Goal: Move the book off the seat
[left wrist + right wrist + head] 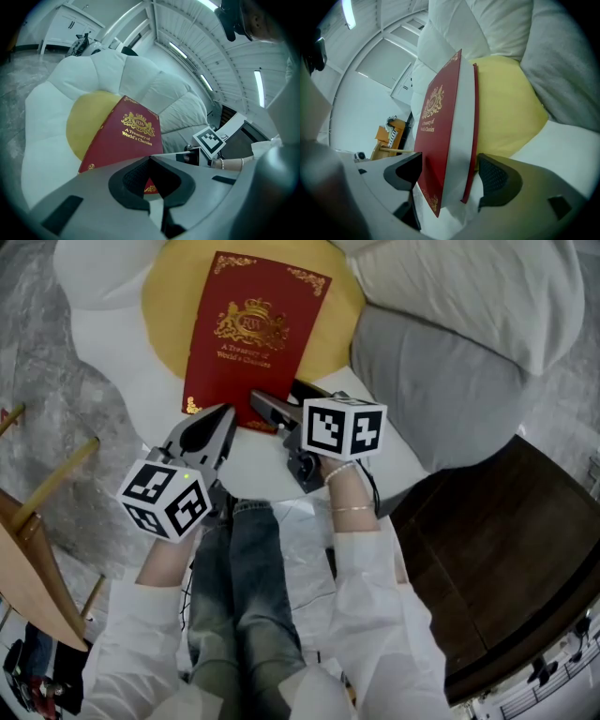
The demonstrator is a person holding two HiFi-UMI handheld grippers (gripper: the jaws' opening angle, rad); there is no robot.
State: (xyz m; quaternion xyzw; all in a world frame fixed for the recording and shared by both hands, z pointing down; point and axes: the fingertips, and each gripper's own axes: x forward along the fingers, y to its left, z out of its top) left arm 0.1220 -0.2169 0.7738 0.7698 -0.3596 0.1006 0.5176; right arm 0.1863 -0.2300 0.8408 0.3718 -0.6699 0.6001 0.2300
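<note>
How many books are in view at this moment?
1: the red book lies on the seat's yellow centre, its near edge between the right gripper's open jaws. Others could hide under the pillows.

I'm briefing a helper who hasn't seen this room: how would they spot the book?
Find the big white petal-shaped seat with the round yellow centre. Lying across that yellow patch is the book: the only dark red thing there, with a gold crest and gold lettering on its cover, unlike the plain grey cushion beside it.
</note>
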